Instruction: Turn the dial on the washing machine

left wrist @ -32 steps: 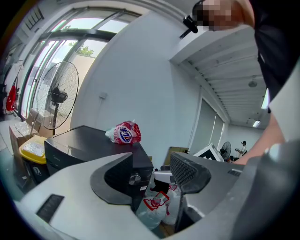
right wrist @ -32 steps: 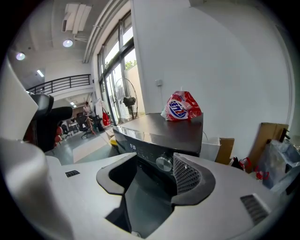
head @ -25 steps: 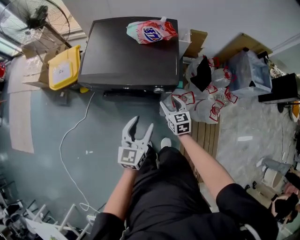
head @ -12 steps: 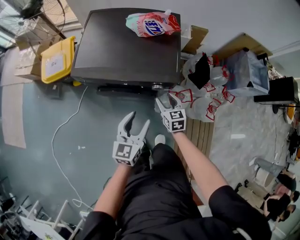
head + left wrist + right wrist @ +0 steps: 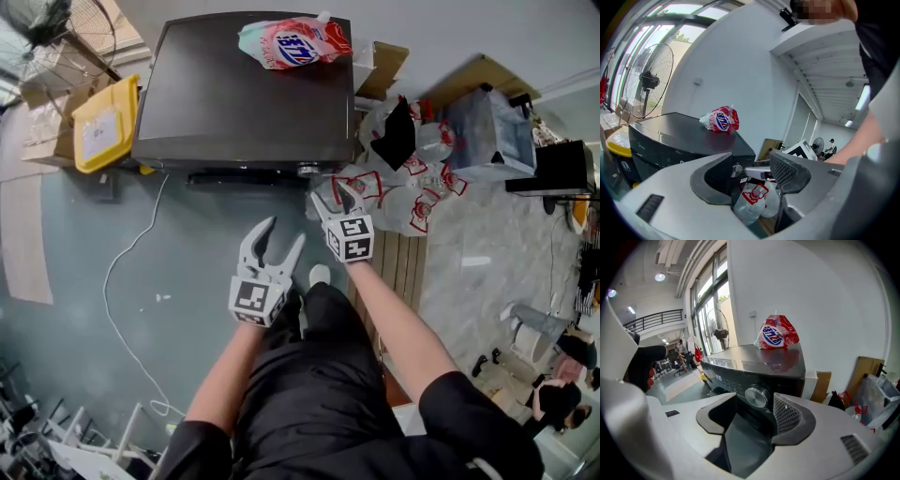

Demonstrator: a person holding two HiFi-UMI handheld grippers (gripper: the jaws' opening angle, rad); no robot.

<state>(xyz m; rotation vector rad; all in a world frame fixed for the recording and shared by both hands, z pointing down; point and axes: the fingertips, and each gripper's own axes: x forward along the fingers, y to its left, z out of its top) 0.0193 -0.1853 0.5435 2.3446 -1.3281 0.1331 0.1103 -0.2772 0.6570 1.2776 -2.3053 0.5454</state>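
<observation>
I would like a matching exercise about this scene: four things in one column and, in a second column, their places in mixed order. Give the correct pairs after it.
Things
1. detergent bag
2. dial
3. yellow bin
4. clear plastic bags

Places
A. on the front panel of the washing machine, near its right end in the head view
B. beside the machine, at the head view's left
C. lying on top of the machine
D. piled beside the machine, at the head view's right

Pairs: 1-C, 2-A, 3-B, 4-D
</observation>
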